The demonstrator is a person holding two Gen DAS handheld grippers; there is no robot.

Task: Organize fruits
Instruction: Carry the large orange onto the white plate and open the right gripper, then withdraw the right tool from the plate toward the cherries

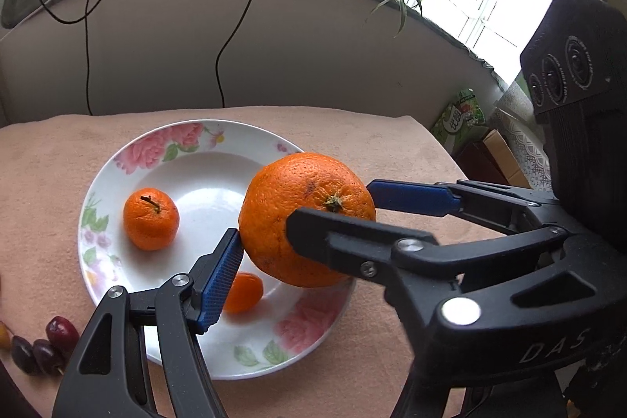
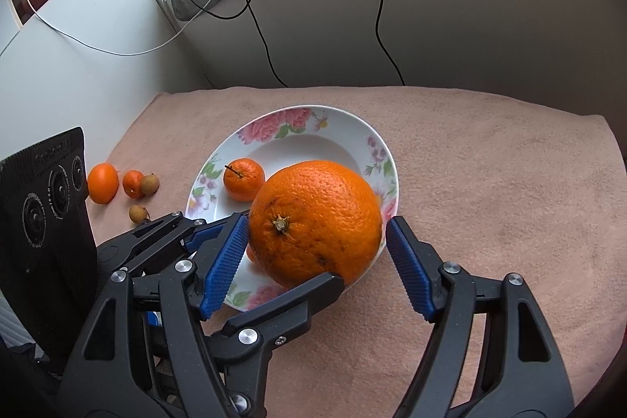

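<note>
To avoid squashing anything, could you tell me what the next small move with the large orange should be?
Probably ease the large orange toward the plate's bare centre before lowering: it is over the rim, with a small orange fruit directly beneath and a mandarin nearby.

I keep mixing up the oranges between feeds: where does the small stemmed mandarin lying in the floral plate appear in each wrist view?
Left wrist view: small stemmed mandarin sits left of centre, on the left side of the white floral plate.
Right wrist view: the mandarin is left of centre, above the left finger.
Shared landmark: the large orange, just right of it in both.
</note>
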